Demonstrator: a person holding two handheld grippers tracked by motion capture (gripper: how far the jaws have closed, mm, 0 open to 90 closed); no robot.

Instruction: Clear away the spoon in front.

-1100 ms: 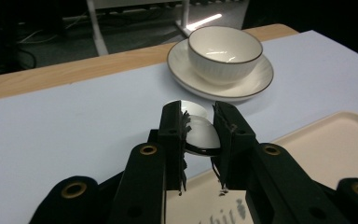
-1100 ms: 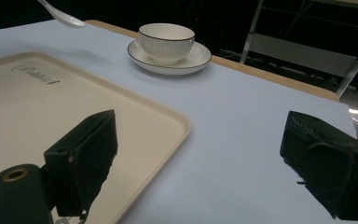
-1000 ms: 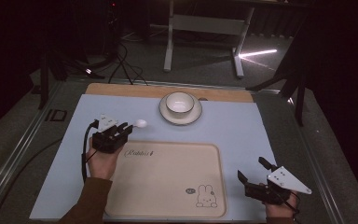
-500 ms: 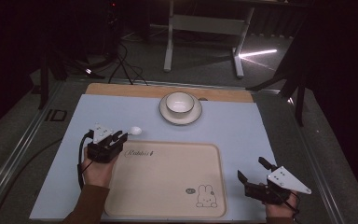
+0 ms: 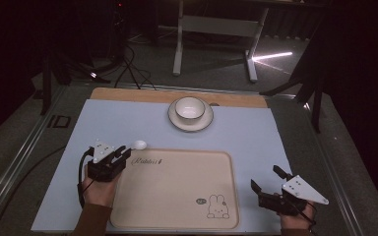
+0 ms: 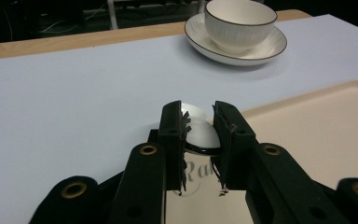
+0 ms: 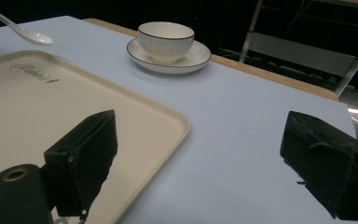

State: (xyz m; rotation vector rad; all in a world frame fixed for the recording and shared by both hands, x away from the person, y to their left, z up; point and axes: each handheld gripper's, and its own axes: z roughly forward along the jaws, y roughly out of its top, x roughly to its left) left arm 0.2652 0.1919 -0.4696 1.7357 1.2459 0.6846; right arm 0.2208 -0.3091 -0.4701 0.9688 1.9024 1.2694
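Two grippers are at the counter (image 5: pixel 128 123). The left gripper (image 5: pixel 123 151) is closed on a white spoon (image 5: pixel 139 144); in the left gripper view the spoon (image 6: pixel 199 133) sits clamped between the narrowly set jaws, its bowl projecting forward over the tray's far left corner. The beige tray (image 5: pixel 172 191) lies flat on the pale blue mat (image 5: pixel 246 132) at the near centre, printed with a rabbit (image 5: pixel 216 206) at its near right. The right gripper (image 5: pixel 266 179) sits just right of the tray near the mat's front edge, jaws spread wide and holding nothing. A white bowl (image 5: pixel 190 108) stands on a saucer (image 5: pixel 173 119) beyond the tray, well apart from both grippers.
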